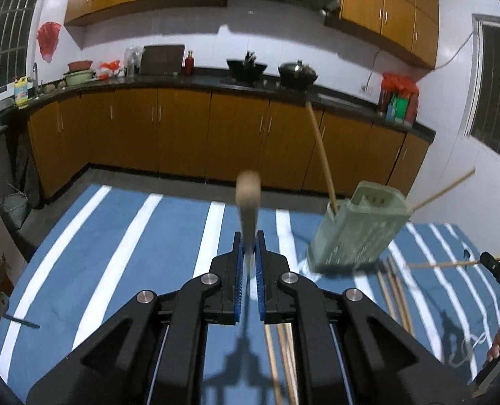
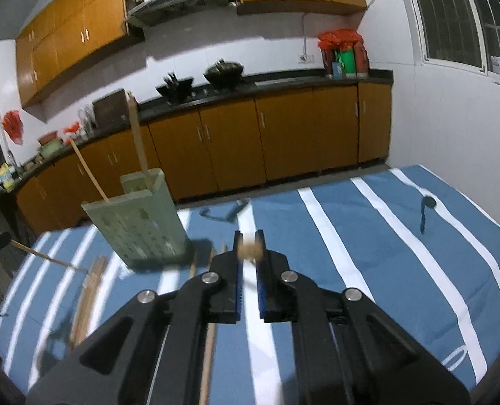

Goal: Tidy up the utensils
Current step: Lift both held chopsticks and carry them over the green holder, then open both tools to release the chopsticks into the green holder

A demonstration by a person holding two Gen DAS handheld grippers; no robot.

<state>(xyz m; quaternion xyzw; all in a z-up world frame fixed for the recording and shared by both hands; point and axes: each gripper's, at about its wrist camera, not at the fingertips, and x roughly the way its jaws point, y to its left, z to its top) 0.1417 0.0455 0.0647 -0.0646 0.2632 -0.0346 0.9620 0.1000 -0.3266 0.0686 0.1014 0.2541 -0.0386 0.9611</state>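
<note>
1. While both grippers carried a load, the green holder point(image 1: 358, 233) stood on the striped blue cloth point(image 1: 141, 253) covering the worktop, with two chopsticks point(image 1: 320, 152) already leaning out of its top slots.
2. Left gripper point(image 1: 248, 260) was clamped on a wooden-handled utensil point(image 1: 248, 199), handle end pointing forward and up. Blurred, so I couldn't tell what type it was. Judged it was held by the shaft so the far end could drop into the holder.
3. Right gripper point(image 2: 248, 260) had its fingers together on a small tan rounded piece point(image 2: 248, 249), blurred, probably a utensil end seen head-on.
4. Loose chopsticks point(image 1: 393, 290) lay on the cloth just beside the holder's base, more under the left gripper. Not yet sorted.
5. A dark spoon point(image 2: 425, 212) lay well apart toward the right edge of the cloth, and another dark utensil point(image 2: 224, 214) lay behind the holder.
6. Judgement: task was early, most items not yet in the holder.
7. Risk: the holder is light and could tip when nudged.
</note>
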